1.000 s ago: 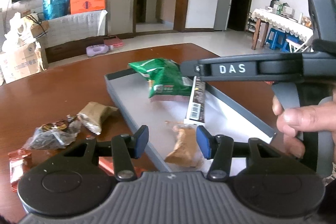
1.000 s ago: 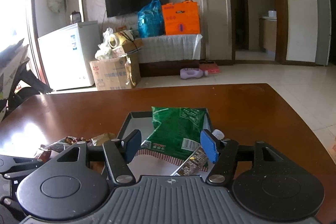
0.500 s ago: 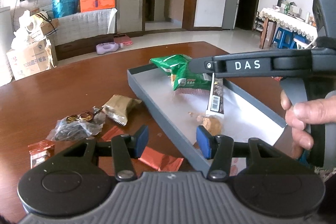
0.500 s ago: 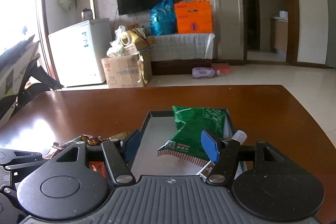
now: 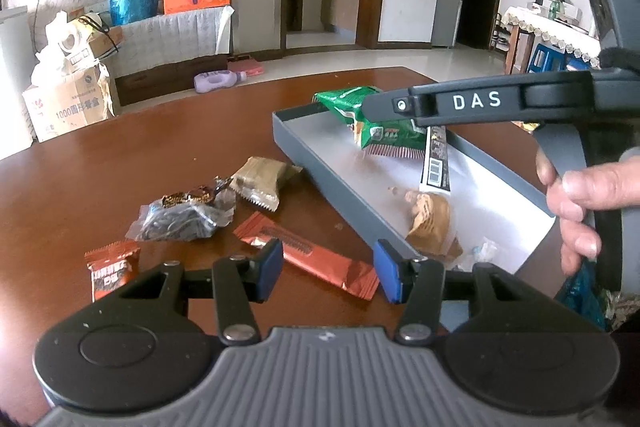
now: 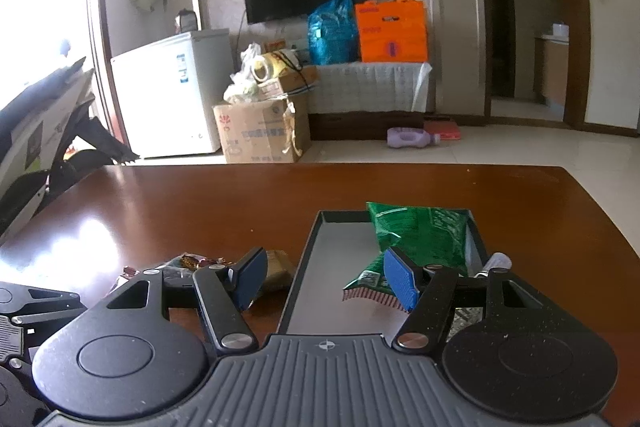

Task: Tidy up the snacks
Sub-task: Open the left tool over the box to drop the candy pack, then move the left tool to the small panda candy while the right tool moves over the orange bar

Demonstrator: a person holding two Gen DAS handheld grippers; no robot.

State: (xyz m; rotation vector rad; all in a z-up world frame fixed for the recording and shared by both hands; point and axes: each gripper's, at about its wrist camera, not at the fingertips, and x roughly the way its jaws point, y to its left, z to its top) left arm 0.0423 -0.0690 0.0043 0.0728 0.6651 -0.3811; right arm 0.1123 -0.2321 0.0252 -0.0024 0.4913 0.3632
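Observation:
A grey tray (image 5: 320, 171) on the brown table holds a green snack bag (image 5: 376, 123), a long dark bar (image 5: 436, 163) and a tan wrapped snack (image 5: 432, 223). Left of the tray lie a long red bar (image 5: 312, 259), a small red packet (image 5: 110, 267), a clear bag of dark snacks (image 5: 184, 219) and a beige packet (image 5: 262, 181). My left gripper (image 5: 328, 273) is open and empty, just above the long red bar. My right gripper (image 6: 326, 281) is open and empty over the tray (image 6: 320, 267), near the green bag (image 6: 416, 235).
The right gripper's body (image 5: 500, 103) and the hand holding it reach across the tray's right side in the left wrist view. The table's far edge (image 6: 360, 167) is beyond the tray. Boxes, bags and a white freezer stand on the floor behind.
My left gripper has moved left, from over the tan snack in the tray to over the long red bar on the table. The right gripper has drifted left over the tray.

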